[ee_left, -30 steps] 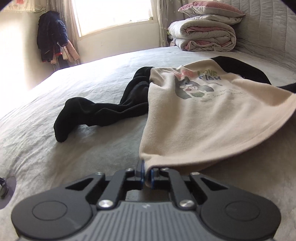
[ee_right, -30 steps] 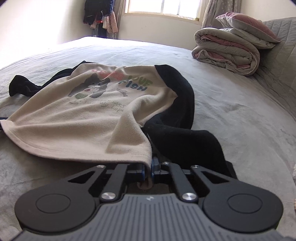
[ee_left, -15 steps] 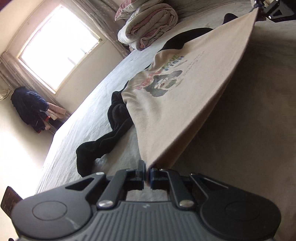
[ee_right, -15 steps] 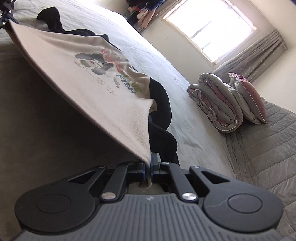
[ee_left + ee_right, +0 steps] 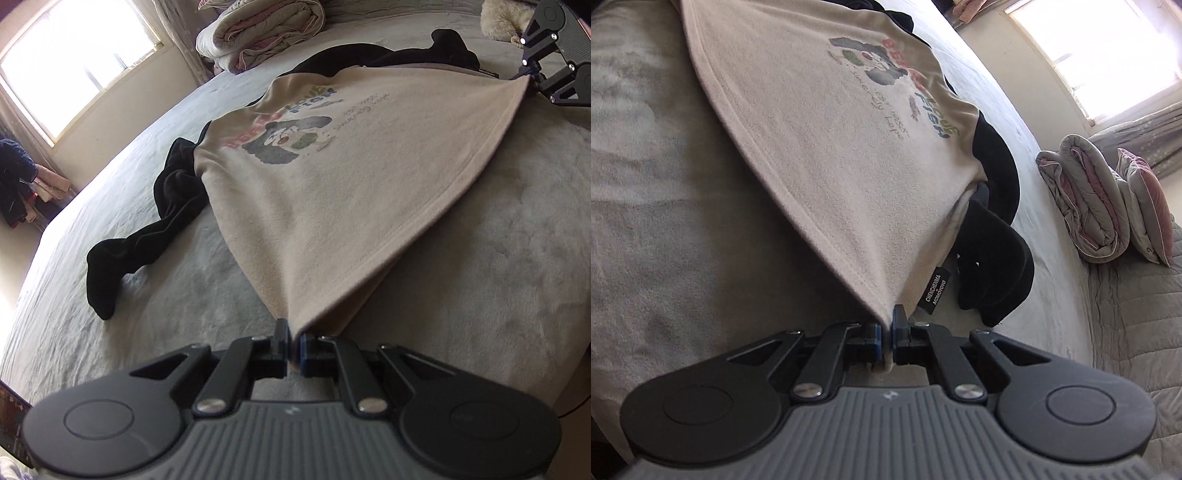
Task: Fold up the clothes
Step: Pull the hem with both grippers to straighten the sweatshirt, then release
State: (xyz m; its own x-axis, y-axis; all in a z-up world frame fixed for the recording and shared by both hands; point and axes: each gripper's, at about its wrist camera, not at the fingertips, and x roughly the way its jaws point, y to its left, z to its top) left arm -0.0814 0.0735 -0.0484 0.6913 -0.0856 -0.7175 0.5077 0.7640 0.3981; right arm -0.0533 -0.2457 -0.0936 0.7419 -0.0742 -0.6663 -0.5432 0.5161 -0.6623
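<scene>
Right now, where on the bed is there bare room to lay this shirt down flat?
The bed is bare on the near side of the shirt, between its stretched hem and both grippers: left gripper, right gripper. More bare cover lies toward the window. It is crowded by the black sleeves and the folded quilts.

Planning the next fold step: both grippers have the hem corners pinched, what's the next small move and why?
Probably carry both corners forward toward the collar, keeping the hem taut. The left gripper and right gripper are each shut on a bottom corner of the sweatshirt, its hem is stretched between them, and the black sleeves lie loose on the bed.
</scene>
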